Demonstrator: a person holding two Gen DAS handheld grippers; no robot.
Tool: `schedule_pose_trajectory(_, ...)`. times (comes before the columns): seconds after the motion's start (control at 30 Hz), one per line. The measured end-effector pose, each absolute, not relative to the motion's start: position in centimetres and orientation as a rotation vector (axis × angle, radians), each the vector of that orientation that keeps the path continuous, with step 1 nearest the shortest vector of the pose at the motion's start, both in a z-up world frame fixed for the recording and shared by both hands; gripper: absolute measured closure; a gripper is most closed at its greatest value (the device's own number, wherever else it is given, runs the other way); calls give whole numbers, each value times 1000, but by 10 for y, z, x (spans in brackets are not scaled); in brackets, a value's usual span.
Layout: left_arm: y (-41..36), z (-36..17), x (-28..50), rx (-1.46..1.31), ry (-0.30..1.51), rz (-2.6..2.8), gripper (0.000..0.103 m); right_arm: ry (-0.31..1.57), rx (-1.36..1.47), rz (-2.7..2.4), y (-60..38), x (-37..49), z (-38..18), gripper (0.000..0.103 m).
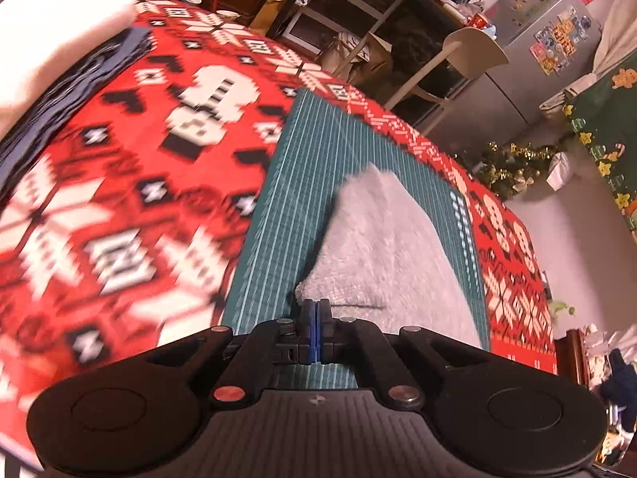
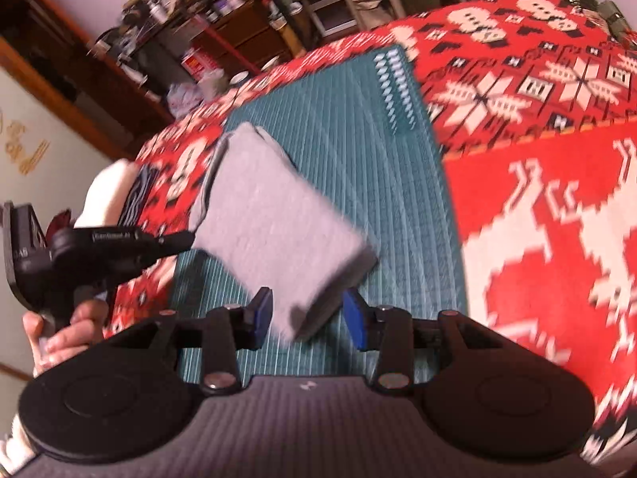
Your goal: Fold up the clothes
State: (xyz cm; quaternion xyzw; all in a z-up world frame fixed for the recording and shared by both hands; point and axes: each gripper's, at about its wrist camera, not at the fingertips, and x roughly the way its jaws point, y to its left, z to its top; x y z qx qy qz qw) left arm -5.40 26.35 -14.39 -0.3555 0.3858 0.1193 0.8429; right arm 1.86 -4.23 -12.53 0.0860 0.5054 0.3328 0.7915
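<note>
Fold complete on the grey garment; transfer to the stack is the likely step in hand.

The left gripper [image 1: 316, 310] has its jaws fully together, pinching an edge of the folded light-grey fleecy garment [image 1: 382, 247], judging from the right wrist view, where its tip meets the cloth. The right gripper [image 2: 306, 314] has its jaws part-way apart, straddling the near corner of the garment without pressing on it. The garment lies as a compact rectangle on the teal gridded cutting mat [image 2: 358, 151], which covers the red-and-white patterned cloth on the counter [image 1: 131, 183]. A stack of folded white and dark clothes [image 1: 51, 51] sits well apart. Next move, by judgement: close the right jaws on the corner, then lift both sides evenly so the fold holds.
</note>
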Motion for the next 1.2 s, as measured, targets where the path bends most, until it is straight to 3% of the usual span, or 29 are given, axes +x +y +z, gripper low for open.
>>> schedule_pose_trajectory(0.2, 255, -149, -87, -777, 821, 257, 102, 1016, 43, 690, -41, -18, -132, 62)
schedule_pose_trajectory(0.27, 254, -150, -90, -787, 825, 262, 102, 996, 6, 704, -37, -22, -133, 70)
schedule_pose_trajectory(0.43, 254, -150, -90, -779, 830, 275, 102, 957, -80, 739, -26, -23, -132, 77)
schedule_pose_trajectory(0.53, 255, -150, -88, -779, 836, 288, 102, 968, -101, 765, -21, -16, -135, 97)
schedule_pose_trajectory(0.57, 255, -150, -88, -778, 837, 293, 102, 975, -98, 763, -21, -13, -136, 99)
schedule_pose_trajectory(0.9, 261, -154, -95, -808, 844, 291, 102, 975, -82, 769, -35, -12, -133, 100)
schedule_pose_trajectory(1.0, 261, -152, -99, -806, 846, 290, 97, 999, -48, 764, -38, -8, -134, 91)
schedule_pose_trajectory(1.2, 265, -140, -116, -816, 799, 249, 92, 980, 4, 731, -56, 4, -123, 89)
